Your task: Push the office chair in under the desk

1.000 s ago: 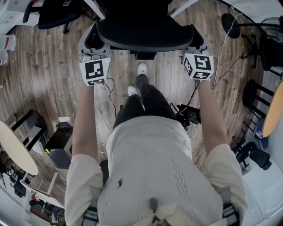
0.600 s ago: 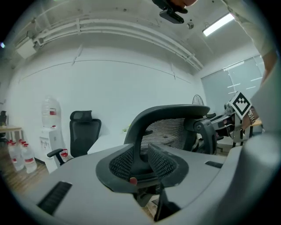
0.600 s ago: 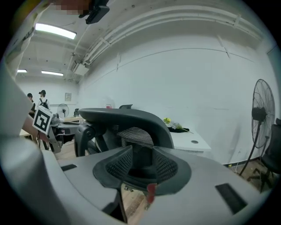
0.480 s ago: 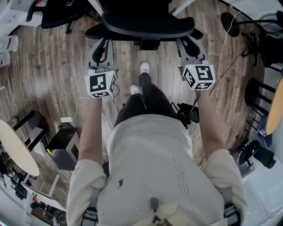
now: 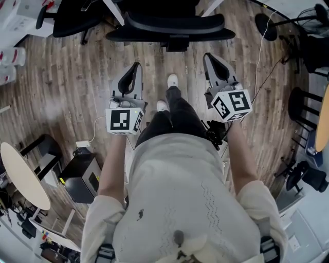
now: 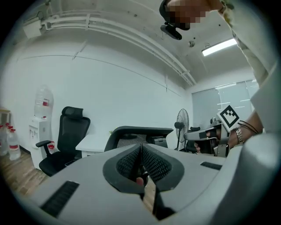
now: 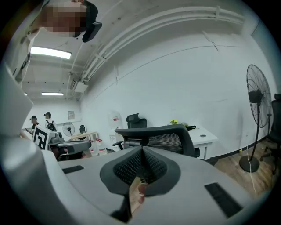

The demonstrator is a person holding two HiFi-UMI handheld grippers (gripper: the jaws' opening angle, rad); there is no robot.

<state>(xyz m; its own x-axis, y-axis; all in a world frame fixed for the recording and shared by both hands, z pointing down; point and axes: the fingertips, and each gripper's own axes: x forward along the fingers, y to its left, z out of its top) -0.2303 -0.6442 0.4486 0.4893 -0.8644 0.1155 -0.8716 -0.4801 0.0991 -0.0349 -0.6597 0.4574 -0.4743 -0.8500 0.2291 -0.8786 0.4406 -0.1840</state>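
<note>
Out in front of the person's chest, the left gripper (image 5: 135, 68) and the right gripper (image 5: 209, 57) point forward side by side, well apart from each other, with the person's shoes (image 5: 173, 80) on the floor between them. Both pairs of jaws have just been closing and now meet pad to pad, with nothing caught in either. Each gripper carries its marker cube (image 5: 125, 120) near the hand. Neither gripper touches anything; bare wooden floor (image 5: 67, 77) lies between their tips and the black office chair (image 5: 169, 23), which stands well ahead of them. The chair's mesh backrest faces the person and sits close against the front edge of the white desk (image 7: 206, 137), between the desk's white legs (image 5: 114, 9); the seat is hidden, so how far under it reaches cannot be told. A second black chair (image 5: 72, 18) stands to the left, a water dispenser (image 6: 41, 127) beyond it, and a standing fan (image 7: 257, 96) to the right of the desk
</note>
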